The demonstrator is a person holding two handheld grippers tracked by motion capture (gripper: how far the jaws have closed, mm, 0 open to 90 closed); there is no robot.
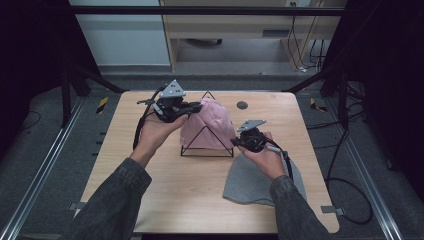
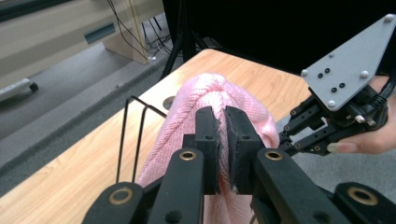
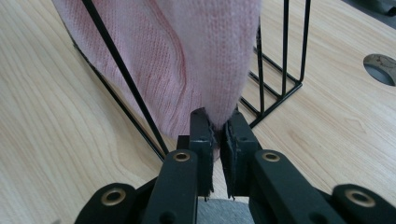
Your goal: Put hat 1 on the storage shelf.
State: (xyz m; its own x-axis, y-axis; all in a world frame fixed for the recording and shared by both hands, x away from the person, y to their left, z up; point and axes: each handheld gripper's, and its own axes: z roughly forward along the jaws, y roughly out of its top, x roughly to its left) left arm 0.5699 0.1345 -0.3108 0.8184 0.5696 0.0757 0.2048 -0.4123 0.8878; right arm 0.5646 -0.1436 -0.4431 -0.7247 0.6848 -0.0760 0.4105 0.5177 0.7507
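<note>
While the pink knit hat point(image 1: 207, 125) sits draped over the black wire stand point(image 1: 207, 148) near the middle of the tabletop point(image 1: 190, 200), toward its far edge, both grippers hold it. High view: left gripper point(image 1: 196, 107) at the hat's far-left top, right gripper point(image 1: 236, 142) at its lower right hem; grey hat point(image 1: 255, 180) lies flat toward the near right corner.

Left gripper view: jaws closed on a fold of pink knit at the crown point(image 2: 219, 100); the right gripper point(image 2: 284, 140) shows beyond.

Right gripper view: jaws pinch the hat's hanging edge point(image 3: 219, 112), wire frame point(image 3: 273, 60) just behind.

Judgement: step in hand is fitting or lifting the hat on the stand. Next move calls for both hands moving together, keeping knit clear of the wires so the stand doesn't tip.
</note>
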